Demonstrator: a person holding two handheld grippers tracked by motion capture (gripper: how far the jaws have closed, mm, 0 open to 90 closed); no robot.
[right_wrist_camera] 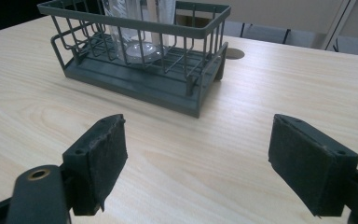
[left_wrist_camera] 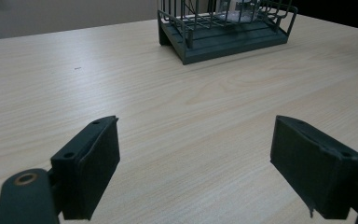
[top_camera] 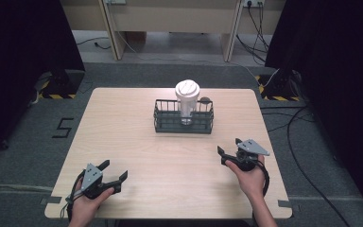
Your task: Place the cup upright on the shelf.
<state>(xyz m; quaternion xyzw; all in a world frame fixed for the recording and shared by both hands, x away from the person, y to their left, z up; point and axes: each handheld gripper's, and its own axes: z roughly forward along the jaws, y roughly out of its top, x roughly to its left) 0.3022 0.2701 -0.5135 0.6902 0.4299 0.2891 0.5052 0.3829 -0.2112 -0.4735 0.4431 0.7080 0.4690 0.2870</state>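
Fingers of the left gripper (top_camera: pixel 112 173) and right gripper (top_camera: pixel 228 152) stand wide, holding nothing, near the table's (top_camera: pixel 123 123) front corners. Nothing looks begun: the cup (top_camera: pixel 187 100) stands upright in the basket (top_camera: pixel 163 124) toward the far edge.

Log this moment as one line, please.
left gripper: open, empty, near table edge | right gripper: open, empty | cup: upright in wire basket

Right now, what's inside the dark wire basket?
A clear cup with a white lid stands upright inside the basket. Whether the cup holds anything cannot be told.
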